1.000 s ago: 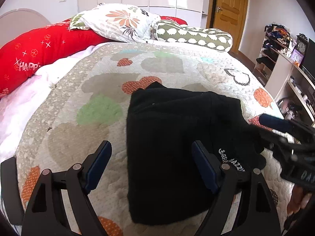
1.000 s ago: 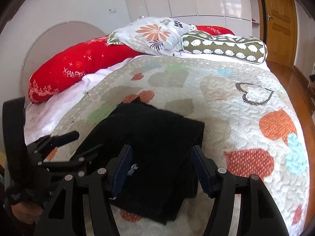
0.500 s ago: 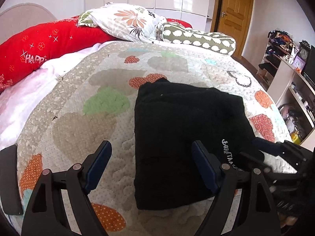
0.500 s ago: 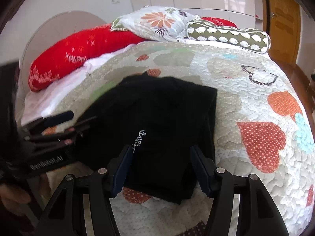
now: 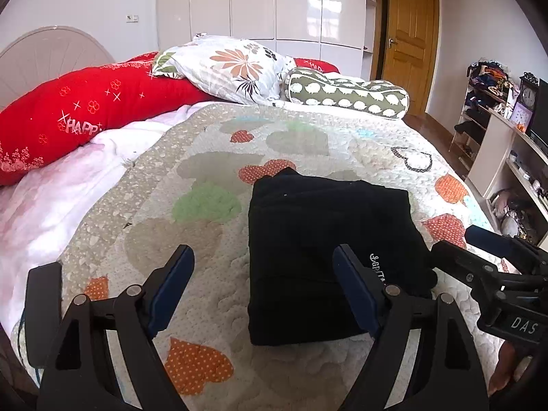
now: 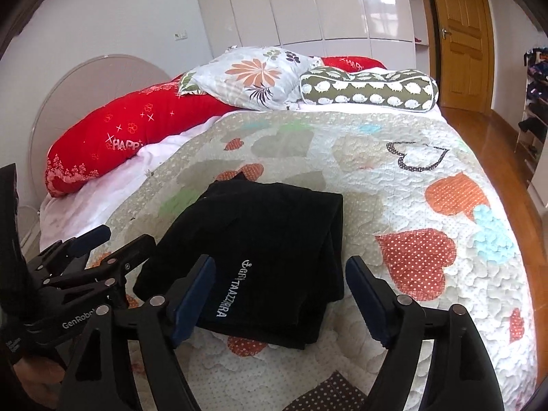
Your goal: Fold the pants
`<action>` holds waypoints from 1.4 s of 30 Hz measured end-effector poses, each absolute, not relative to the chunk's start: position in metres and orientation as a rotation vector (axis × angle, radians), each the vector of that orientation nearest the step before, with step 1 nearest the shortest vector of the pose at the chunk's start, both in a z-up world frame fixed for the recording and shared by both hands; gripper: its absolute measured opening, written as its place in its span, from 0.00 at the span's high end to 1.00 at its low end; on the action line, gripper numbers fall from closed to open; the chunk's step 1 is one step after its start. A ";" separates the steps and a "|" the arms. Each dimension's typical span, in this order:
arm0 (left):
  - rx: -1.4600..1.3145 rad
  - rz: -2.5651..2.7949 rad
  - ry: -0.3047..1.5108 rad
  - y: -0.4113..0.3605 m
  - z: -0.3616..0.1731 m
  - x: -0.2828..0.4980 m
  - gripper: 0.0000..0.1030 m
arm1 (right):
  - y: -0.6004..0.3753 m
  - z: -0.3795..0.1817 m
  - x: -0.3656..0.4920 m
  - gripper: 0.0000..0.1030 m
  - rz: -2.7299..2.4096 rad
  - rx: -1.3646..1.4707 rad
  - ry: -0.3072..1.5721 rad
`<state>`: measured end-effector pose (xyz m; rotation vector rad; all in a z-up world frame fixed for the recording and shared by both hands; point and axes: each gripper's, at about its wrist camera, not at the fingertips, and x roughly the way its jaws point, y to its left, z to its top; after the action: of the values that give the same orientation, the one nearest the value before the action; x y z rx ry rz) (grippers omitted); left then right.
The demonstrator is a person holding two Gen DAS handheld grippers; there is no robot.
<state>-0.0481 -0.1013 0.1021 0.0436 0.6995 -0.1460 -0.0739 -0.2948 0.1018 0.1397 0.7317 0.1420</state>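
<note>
Black pants [image 5: 325, 233] lie folded into a flat rectangle on the heart-patterned quilt [image 5: 205, 157], white lettering near their front edge. My left gripper [image 5: 263, 257] stands open a little short of the bundle's left edge, with nothing between its blue pads. In the right wrist view the pants [image 6: 274, 226] lie just beyond my right gripper [image 6: 281, 265]. Its jaws are opening and the pads are clear of the cloth. Each gripper shows in the other's view: the right gripper [image 5: 459, 239] at the bundle's right side, the left gripper [image 6: 125, 236] at its left.
A red bolster [image 5: 85, 116], a floral pillow [image 5: 233, 65] and a green patterned cushion [image 5: 349, 94] lie at the head of the bed. Shelves with clutter [image 5: 496, 109] stand on the right, past a strip of wooden floor [image 6: 493, 137]. A wooden door [image 5: 407, 34] is at the back.
Both grippers have drawn back from the folded pants and risen a little. The right gripper's jaws have spread wider. The pants stay flat on the quilt.
</note>
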 end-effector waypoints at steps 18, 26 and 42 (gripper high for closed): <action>0.061 -0.151 0.655 -0.100 0.121 -0.075 0.19 | -0.286 0.120 -0.101 0.20 0.136 0.091 0.705; 0.065 -0.162 0.648 -0.104 0.123 -0.082 0.19 | -0.287 0.118 -0.109 0.20 0.133 0.085 0.716; 0.065 -0.160 0.654 -0.103 0.122 -0.082 0.19 | -0.283 0.116 -0.106 0.20 0.139 0.080 0.730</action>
<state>-0.0821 -0.1034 0.1216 0.0646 0.6542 -0.1600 -0.1060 -0.2829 0.1155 0.0801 0.7304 0.1390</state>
